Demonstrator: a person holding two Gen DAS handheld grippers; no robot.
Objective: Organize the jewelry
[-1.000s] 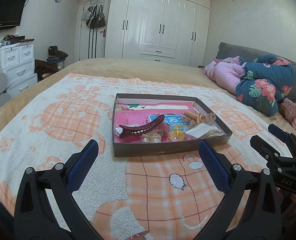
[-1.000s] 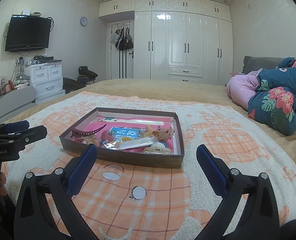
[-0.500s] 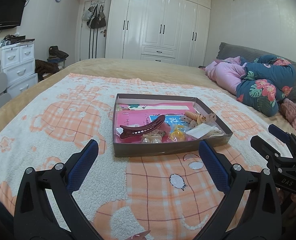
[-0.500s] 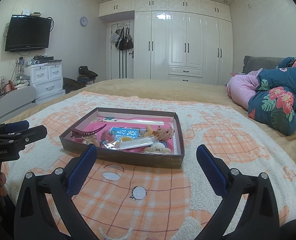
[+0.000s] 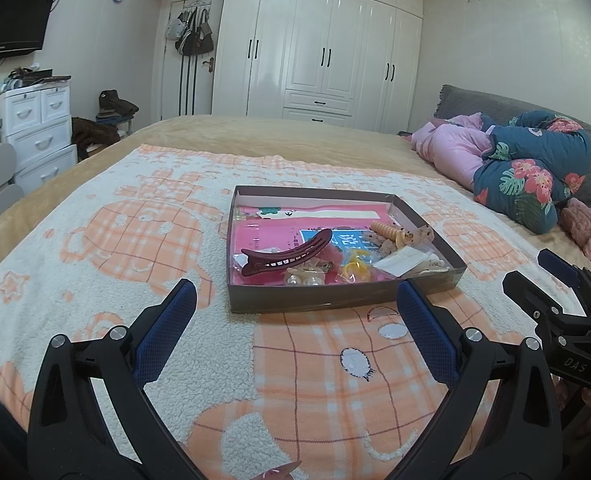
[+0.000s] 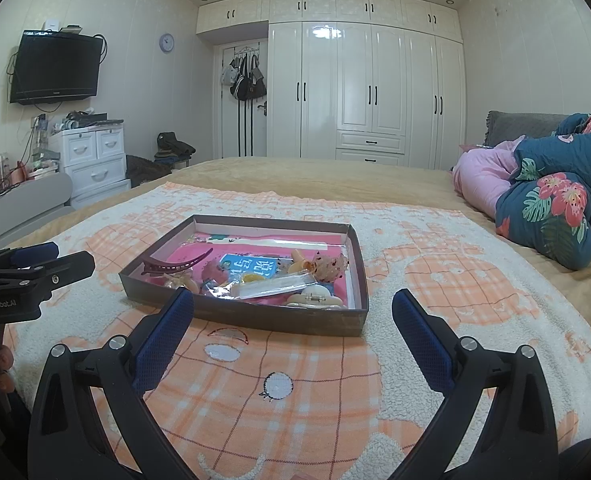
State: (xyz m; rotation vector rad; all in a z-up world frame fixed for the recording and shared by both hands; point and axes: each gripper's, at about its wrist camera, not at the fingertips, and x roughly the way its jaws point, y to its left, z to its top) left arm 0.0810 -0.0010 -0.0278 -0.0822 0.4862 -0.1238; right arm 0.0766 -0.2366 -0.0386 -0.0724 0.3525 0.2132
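Note:
A shallow brown box (image 5: 319,303) with a pink lining sits on the blanket; it also shows in the right wrist view (image 6: 255,318). It holds a dark red hair clip (image 5: 287,258), pearl pieces (image 5: 301,279), a yellow piece (image 5: 354,267), an orange spiral clip (image 5: 387,233) and a white packet (image 5: 405,258). My left gripper (image 5: 293,314) is open and empty, just short of the box's near wall. My right gripper (image 6: 291,322) is open and empty, also just short of the box. Each gripper shows in the other's view: the right gripper (image 5: 551,280) and the left gripper (image 6: 63,258).
An orange-and-white checked fleece blanket (image 5: 95,248) covers the bed. Bunched pink and floral bedding (image 5: 527,168) lies at the right. White wardrobes (image 6: 375,92) stand at the far wall, a white drawer unit (image 6: 91,160) and a wall TV (image 6: 55,68) at the left.

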